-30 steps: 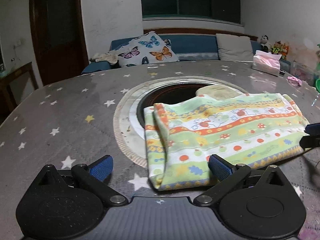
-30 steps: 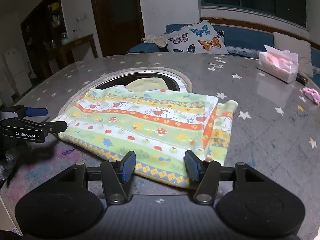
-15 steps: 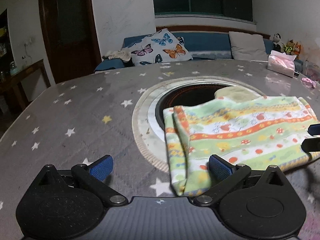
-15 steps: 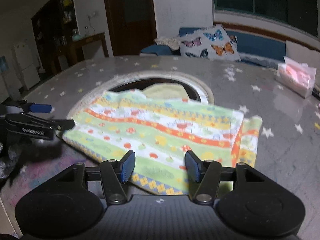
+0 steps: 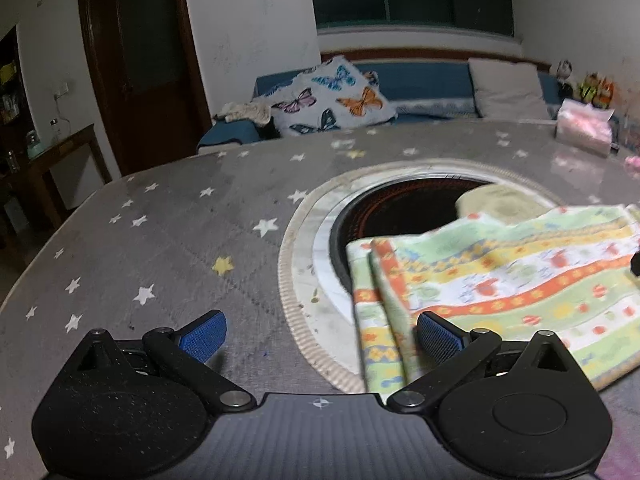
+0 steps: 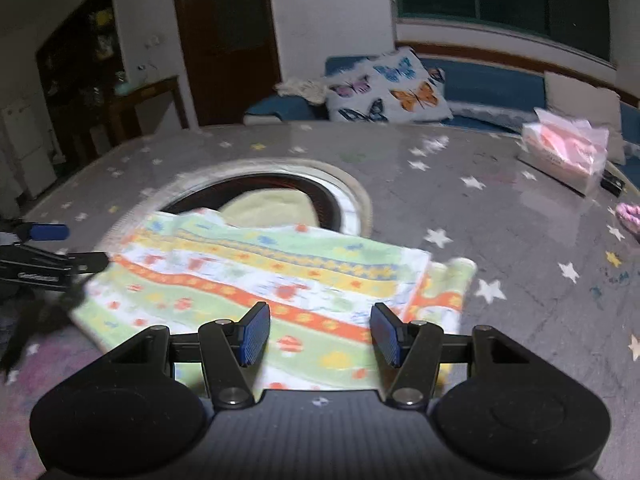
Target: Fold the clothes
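A folded striped cloth (image 5: 500,280), green, yellow and orange with small prints, lies flat on the grey star-patterned table (image 5: 180,240), partly over a round dark recess (image 5: 400,204). My left gripper (image 5: 320,334) is open at the cloth's folded left edge, with only its right fingertip (image 5: 438,334) in front of the fabric. My right gripper (image 6: 320,334) is open above the near edge of the cloth (image 6: 280,276), nothing pinched between its pads. In the right wrist view the left gripper (image 6: 52,256) shows at the cloth's left corner.
A pale yellow cloth (image 6: 268,208) lies in the round recess (image 6: 320,192). A pink tissue pack (image 6: 568,152) and a small pink item (image 6: 630,216) sit at the table's far right. Behind the table are a blue sofa and a butterfly cushion (image 5: 332,100).
The left gripper has swung left, so the cloth now sits further right in its view. The right gripper has moved forward over the cloth's near edge. Both stayed open.
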The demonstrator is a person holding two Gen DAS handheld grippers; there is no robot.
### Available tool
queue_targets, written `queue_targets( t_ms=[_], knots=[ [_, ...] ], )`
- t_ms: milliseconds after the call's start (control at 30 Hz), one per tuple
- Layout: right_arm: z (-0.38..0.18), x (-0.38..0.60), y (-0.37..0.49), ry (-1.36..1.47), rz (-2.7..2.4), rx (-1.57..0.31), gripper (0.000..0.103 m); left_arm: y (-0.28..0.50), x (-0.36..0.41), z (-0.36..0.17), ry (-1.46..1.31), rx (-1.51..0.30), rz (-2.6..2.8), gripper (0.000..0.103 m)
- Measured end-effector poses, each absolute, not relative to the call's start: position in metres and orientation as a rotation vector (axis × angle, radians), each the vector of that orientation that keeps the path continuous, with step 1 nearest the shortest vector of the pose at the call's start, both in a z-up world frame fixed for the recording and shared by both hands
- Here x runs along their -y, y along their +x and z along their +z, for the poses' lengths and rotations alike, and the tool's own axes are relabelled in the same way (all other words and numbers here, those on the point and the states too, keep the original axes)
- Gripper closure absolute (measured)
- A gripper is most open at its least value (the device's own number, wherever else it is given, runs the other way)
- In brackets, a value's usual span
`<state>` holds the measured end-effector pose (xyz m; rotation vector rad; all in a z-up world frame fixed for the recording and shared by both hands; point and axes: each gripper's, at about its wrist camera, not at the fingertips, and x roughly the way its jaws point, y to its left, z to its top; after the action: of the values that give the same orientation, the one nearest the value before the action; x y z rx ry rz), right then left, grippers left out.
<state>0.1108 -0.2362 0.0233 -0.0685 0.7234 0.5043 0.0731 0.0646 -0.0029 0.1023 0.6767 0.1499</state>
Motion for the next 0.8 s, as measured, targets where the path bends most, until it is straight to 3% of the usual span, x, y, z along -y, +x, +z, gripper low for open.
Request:
queue_targets(
  t_ms=[533,800],
  knots=[
    [0.025,0.226,0.158,-0.034,0.503,-0.716,0.047,0.119,-0.063,0.001,0.133,-0.669,0.151,0.0],
    [0.023,0.233,0.16,-0.022,0.485,-0.725,0.052,0.134,-0.072,-0.002,0.142,-0.691,0.168,0.0]
  ],
)
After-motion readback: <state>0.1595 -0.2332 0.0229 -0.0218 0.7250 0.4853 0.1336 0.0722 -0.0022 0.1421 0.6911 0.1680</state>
